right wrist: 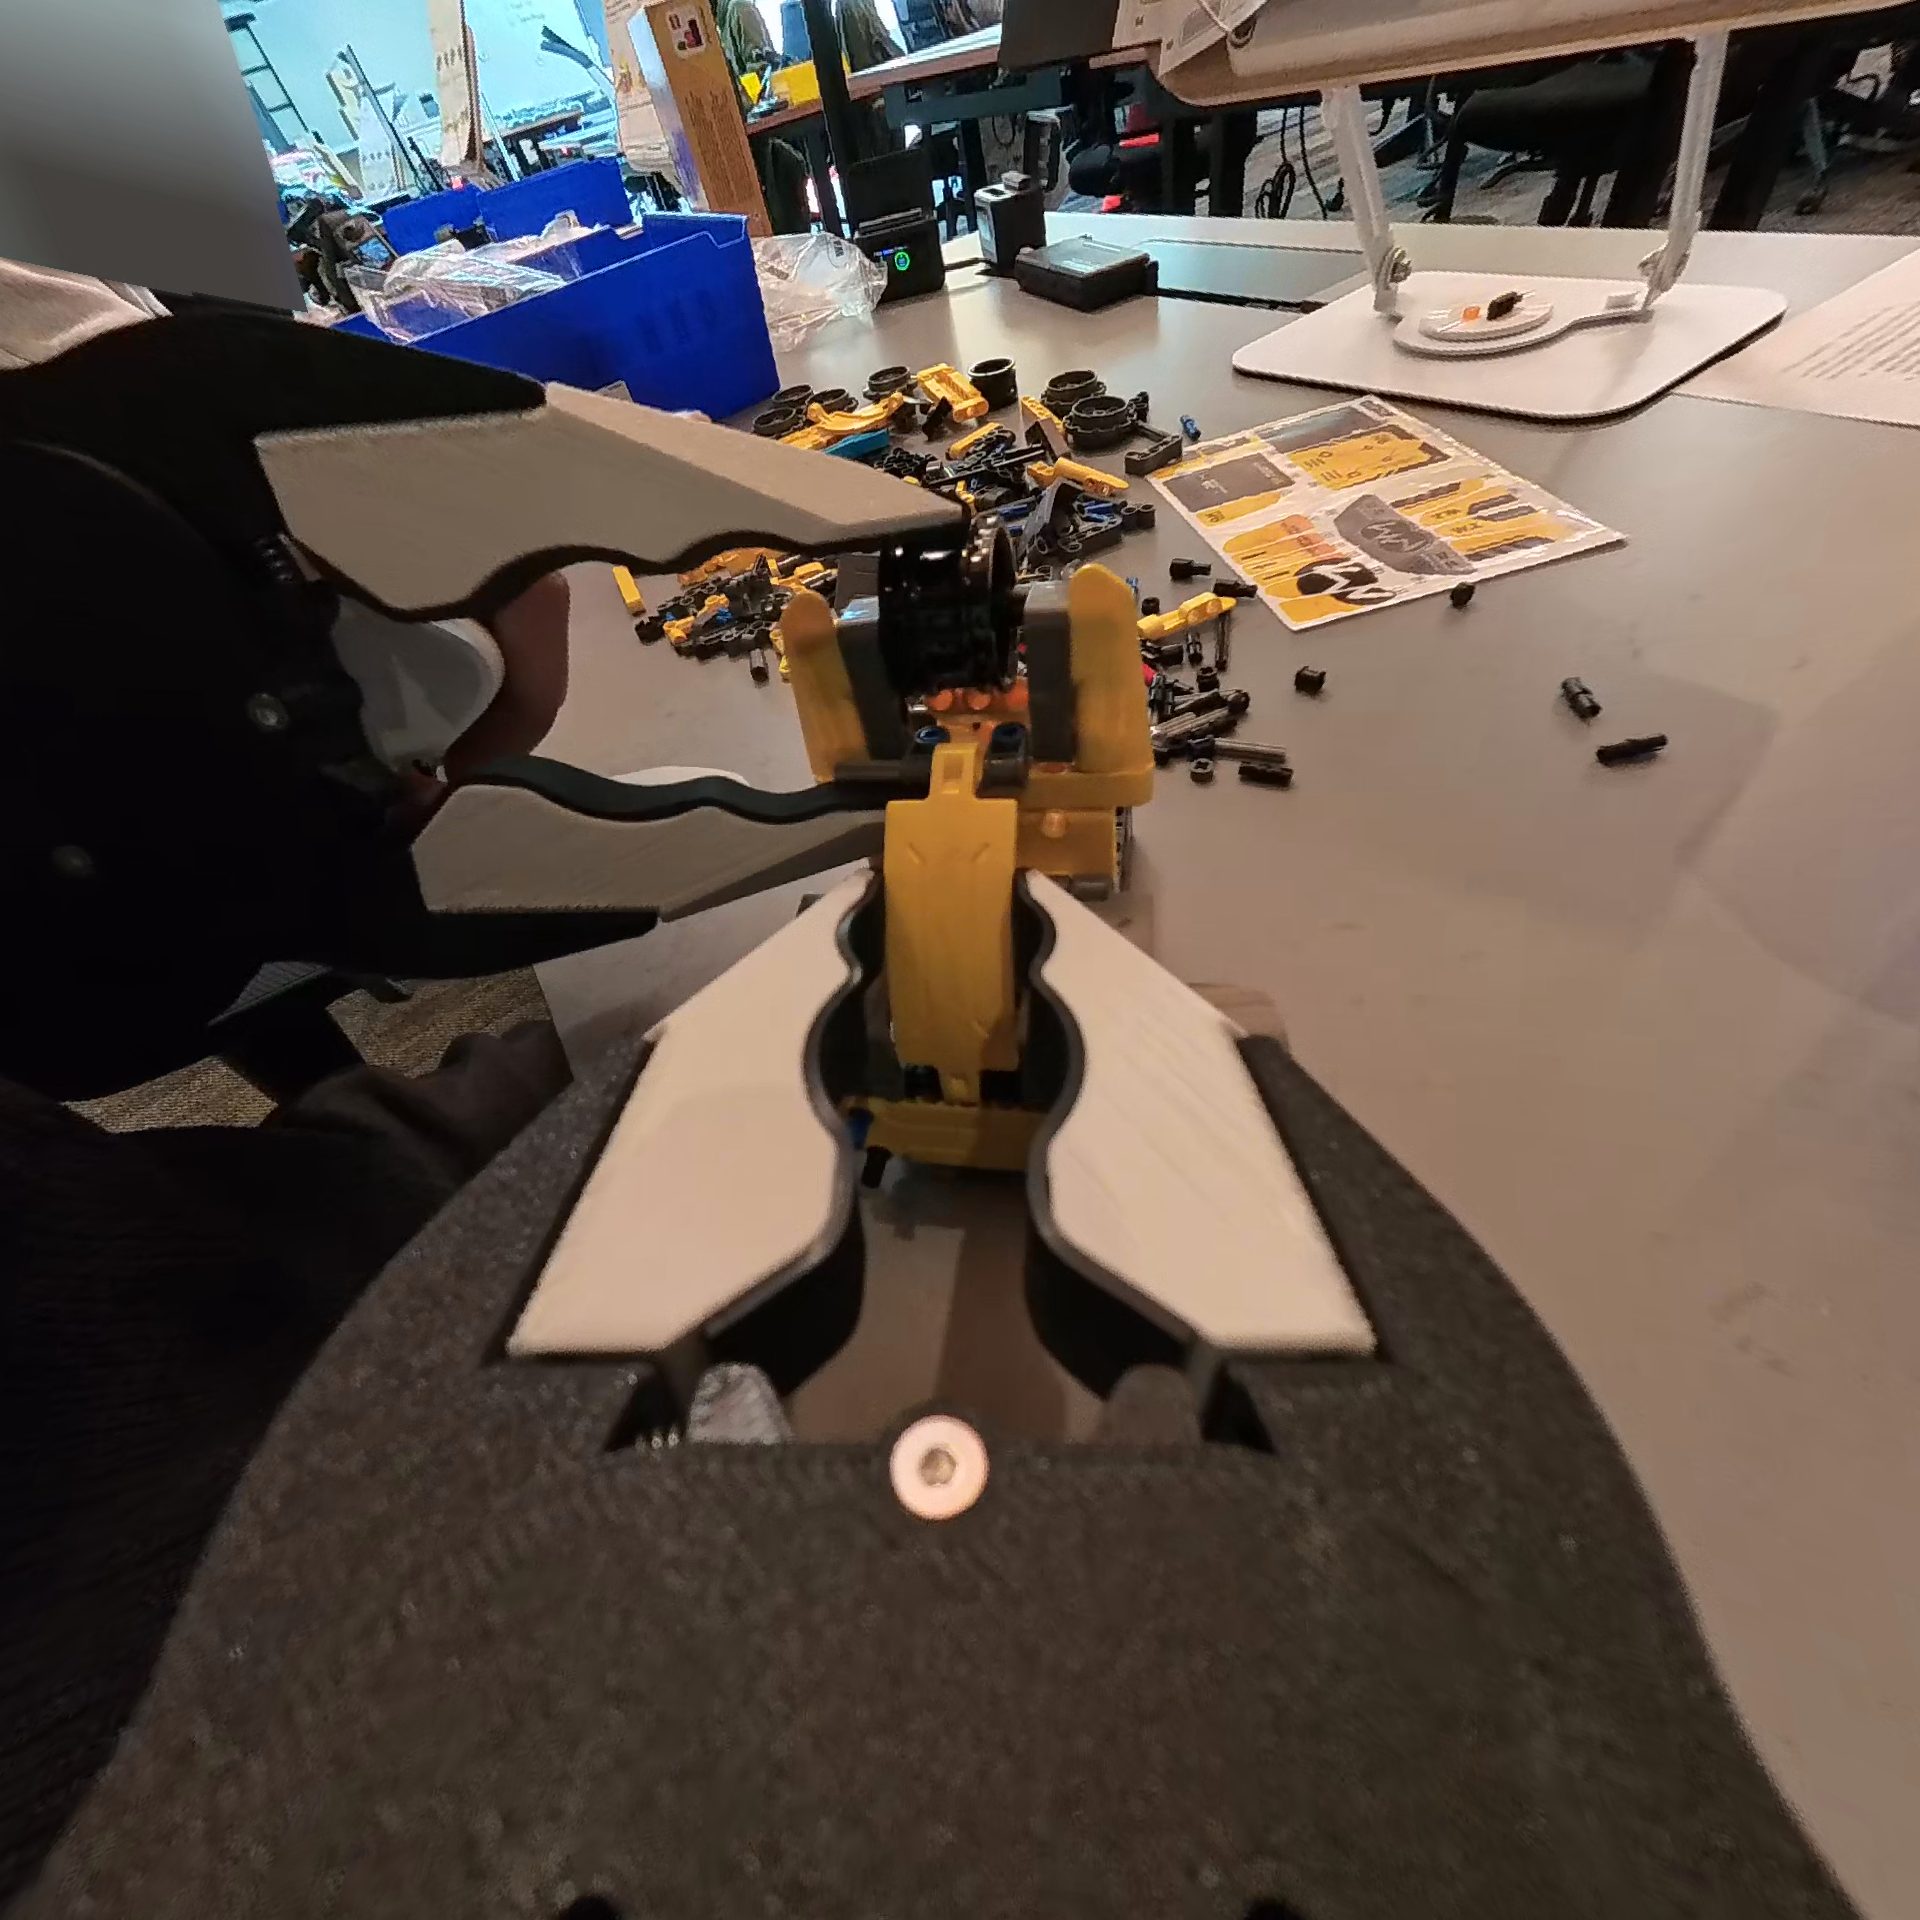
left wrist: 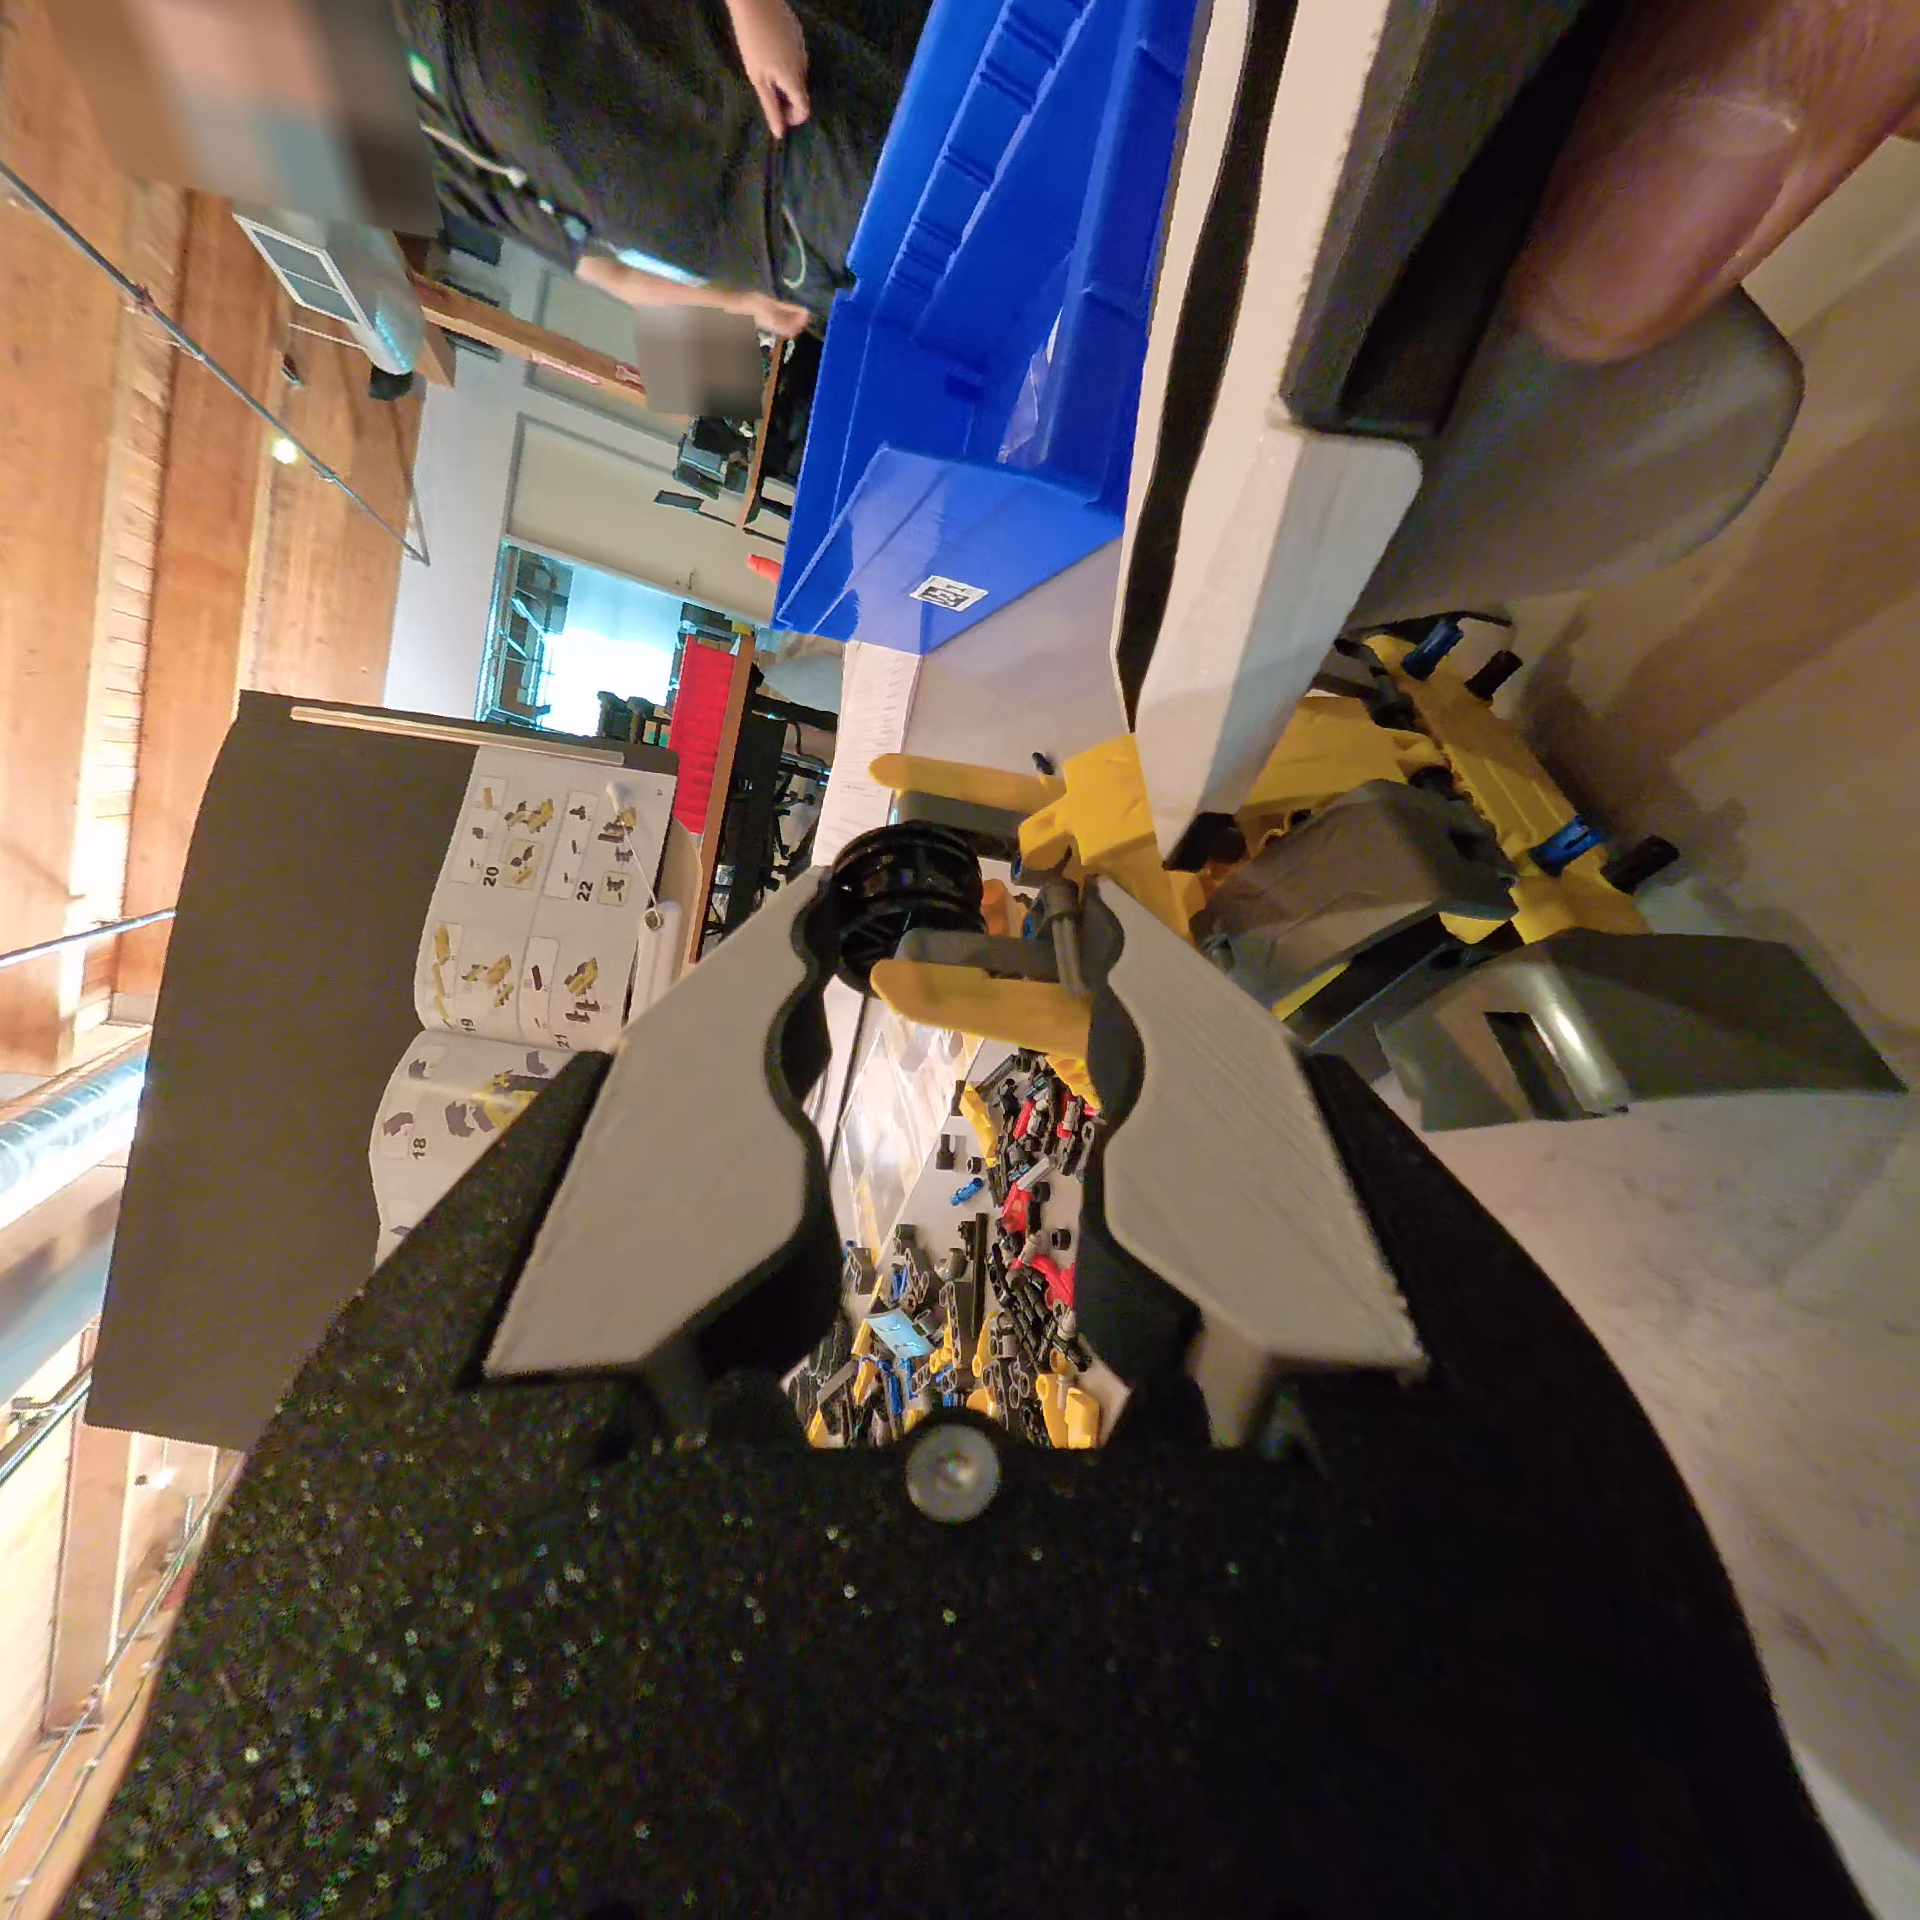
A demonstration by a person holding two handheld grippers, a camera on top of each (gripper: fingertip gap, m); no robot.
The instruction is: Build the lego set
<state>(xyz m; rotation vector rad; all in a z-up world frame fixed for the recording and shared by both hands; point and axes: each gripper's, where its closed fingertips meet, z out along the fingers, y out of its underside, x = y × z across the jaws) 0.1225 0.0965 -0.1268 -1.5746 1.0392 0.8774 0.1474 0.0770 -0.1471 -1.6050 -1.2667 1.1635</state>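
Observation:
A yellow and grey brick-built vehicle model (right wrist: 1081,717) stands on the grey table (right wrist: 1558,987). My right gripper (right wrist: 948,894) is shut on its yellow rear body (right wrist: 951,935). My left gripper (right wrist: 914,665) comes in from the left. Its jaws are clamped over a black wheel rim (right wrist: 940,613) seated between the model's grey uprights, one finger on top of the rim, the other under a dark beam. In the left wrist view the left gripper (left wrist: 956,914) has the rim (left wrist: 904,894) at its tips. The model (left wrist: 1434,862) lies to the right, with a white finger (left wrist: 1247,582) of the right gripper on it.
Loose black, yellow and blue parts (right wrist: 987,457) lie behind the model. A sticker sheet (right wrist: 1382,509) and a white stand base (right wrist: 1507,332) are at the right, blue bins (right wrist: 644,301) at the back left. An open instruction booklet (left wrist: 520,904) stands propped up. People are behind. Tip to tip, the grippers are about 4 cm apart.

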